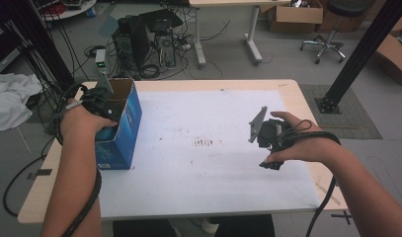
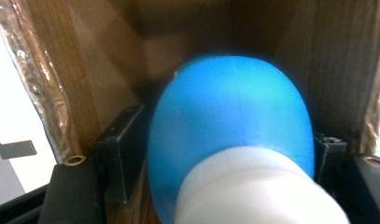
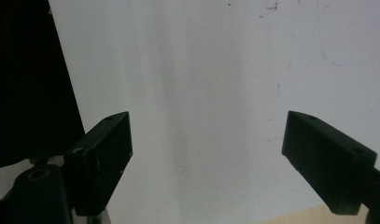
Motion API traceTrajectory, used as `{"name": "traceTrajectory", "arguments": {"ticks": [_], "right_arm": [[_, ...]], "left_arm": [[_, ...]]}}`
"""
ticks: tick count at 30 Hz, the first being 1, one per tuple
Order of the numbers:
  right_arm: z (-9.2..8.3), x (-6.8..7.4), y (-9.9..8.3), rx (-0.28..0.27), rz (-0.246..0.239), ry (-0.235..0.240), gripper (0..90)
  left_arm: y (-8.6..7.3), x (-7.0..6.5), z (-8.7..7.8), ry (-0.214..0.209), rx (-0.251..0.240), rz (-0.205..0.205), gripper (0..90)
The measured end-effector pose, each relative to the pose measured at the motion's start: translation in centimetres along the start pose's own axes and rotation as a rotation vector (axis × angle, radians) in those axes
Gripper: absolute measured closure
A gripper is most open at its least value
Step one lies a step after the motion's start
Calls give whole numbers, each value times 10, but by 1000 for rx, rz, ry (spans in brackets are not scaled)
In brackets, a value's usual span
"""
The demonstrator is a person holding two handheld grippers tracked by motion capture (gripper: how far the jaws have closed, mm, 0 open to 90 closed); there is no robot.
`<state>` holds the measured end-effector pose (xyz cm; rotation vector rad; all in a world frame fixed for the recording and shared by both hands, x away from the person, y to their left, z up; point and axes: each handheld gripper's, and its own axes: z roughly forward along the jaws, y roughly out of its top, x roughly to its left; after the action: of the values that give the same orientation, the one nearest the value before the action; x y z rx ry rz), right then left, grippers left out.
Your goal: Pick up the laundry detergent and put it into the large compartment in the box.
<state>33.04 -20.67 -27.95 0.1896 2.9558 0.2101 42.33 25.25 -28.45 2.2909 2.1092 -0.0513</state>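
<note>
Left claw (image 1: 105, 111) in the high view reaches into the open top of a blue cardboard box (image 1: 124, 129) that stands near the left edge of the surface (image 1: 287, 89); the left hand (image 1: 82, 121) holds it, and its tips are hidden inside the box. A white sheet (image 1: 203, 177) covers most of the surface, with faint reddish marks near its middle. The right claw (image 1: 268, 137) hangs above the sheet toward the right edge, held in the right hand (image 1: 300, 143), with its grey three-cornered plate (image 1: 258, 124) facing the middle of the surface. On the floor beyond the far edge stand computer towers (image 1: 149, 42) among cables.

From the left gripper view, the left claw (image 2: 232, 149) is clamped on a blue bottle (image 2: 229, 126) with a white cap (image 2: 257, 191), one black jaw pressed against each side of its rounded body. The brown cardboard inner walls (image 2: 94, 60) of the box rise all around, so the bottle is inside the box.

From the right gripper view, the right claw (image 3: 206, 154) stands wide apart, nothing between its jaws. The white sheet (image 3: 201, 70) lies below it, and a strip of the wooden surface (image 3: 290, 217) shows at the lower edge. A dark shape at the left cannot be made out.
</note>
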Motion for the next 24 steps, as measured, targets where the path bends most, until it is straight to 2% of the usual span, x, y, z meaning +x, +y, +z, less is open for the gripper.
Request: {"name": "traceTrajectory", "arguments": {"ticks": [10, 12, 15, 19, 24], "right_arm": [[0, -1, 1, -7, -8, -1, 163], [0, -1, 1, -8, -8, -2, 163], [-1, -1, 0, -10, -8, -3, 163], [-1, 0, 0, -12, -1, -2, 163], [-2, 0, 1, -12, -8, -5, 163]], "left_arm": [[-2, -3, -14, 22, -3, 5, 280], [-2, -4, -17, 33, -2, 6, 247], [-3, -5, -22, 29, -8, 13, 228], [-5, -10, -36, 50, -30, 22, 215], [-7, -12, -46, 63, -44, 29, 215]]}}
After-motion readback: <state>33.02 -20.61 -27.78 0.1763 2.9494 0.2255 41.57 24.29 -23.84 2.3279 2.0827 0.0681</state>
